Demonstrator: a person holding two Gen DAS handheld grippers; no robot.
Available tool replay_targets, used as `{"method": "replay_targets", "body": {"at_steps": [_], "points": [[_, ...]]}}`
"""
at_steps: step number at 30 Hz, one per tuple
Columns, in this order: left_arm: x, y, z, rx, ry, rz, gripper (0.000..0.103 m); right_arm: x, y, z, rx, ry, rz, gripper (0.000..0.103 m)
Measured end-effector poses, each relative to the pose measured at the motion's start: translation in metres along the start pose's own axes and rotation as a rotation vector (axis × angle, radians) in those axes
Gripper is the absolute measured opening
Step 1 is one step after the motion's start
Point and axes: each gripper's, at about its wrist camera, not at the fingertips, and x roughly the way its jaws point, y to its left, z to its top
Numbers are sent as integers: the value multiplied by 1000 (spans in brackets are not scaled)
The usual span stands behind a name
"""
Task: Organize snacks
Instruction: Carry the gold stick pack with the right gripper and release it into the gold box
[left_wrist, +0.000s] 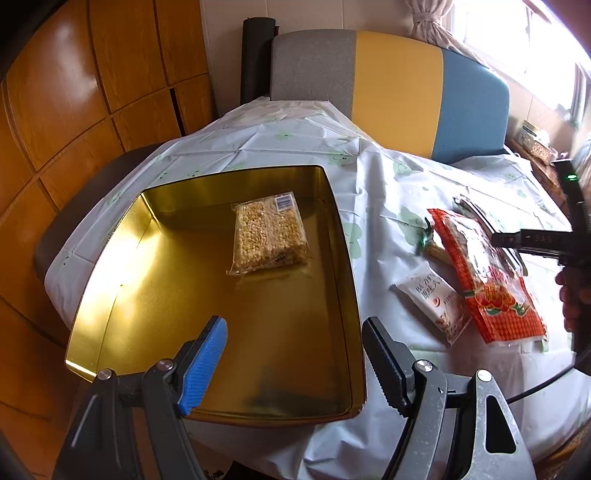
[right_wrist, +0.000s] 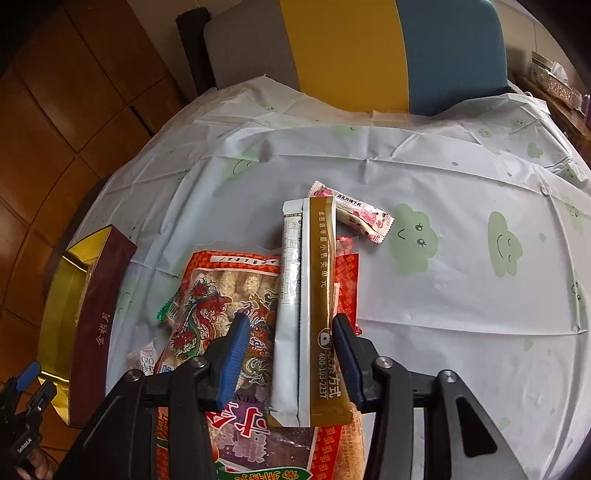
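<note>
- A gold-lined rectangular metal tin with dark red outer walls (left_wrist: 110, 266) stands open on the tabletop, which is covered by a white plastic cloth printed with green smiling clouds (right_wrist: 424, 166).
- Done so far, judging by how things lie: one snack is stored. A clear packet of pale puffed-grain bars (left_wrist: 267, 234) lies flat on the tin's floor, toward its far side; the rest of the floor is bare.
- Left to do: the bulk of the snacks are outside the tin, heaped just beside it on the cloth.
- The heap includes a large red-and-orange bag with a dragon print and pale puffed sticks showing through it (right_wrist: 221, 291), a long silver-and-gold stick sachet (right_wrist: 310, 306) lying on top of that bag, a small pink floral candy wrapper (right_wrist: 354, 214) at the sachet's far end, a white packet with printed characters (left_wrist: 436, 299), and a small green-edged wrapper (right_wrist: 168, 308) tucked against the bag.
- The left gripper (left_wrist: 295, 365) hangs above the tin's near edge with its jaws wide apart and nothing between them.
- The right gripper (right_wrist: 291, 356) is over the heap, jaws partly open astride the sachet's near end; neither pad appears to press on it, so I judge it not gripped.
- Overall the task looks early: one item in, at least five to go.
</note>
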Motion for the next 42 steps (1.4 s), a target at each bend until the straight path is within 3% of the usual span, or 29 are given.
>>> {"method": "replay_targets", "body": {"at_steps": [3,4,14,21,32,36,42], "points": [[-1,0,-4,-2,2,-4,76,9,12,-4,-73,7,-65,48],[-1,1,-5,-7,2,-3,76,8,14,-5,-88,-2,-70,34],[-4,31,-15,-75,3,25,76,1,21,-8,-114,-8,-78,29],[-3,65,-18,-151,-3,61,76,-31,64,-18,-174,-67,18,29],[-6,93,-19,-218,-25,97,76,-51,186,-49,-225,-67,214,29],[-9,104,-21,-242,-36,111,76,-46,228,-58,-258,-60,237,29],[-8,116,-24,-263,-36,124,76,-27,259,-70,-267,-13,246,31]]}}
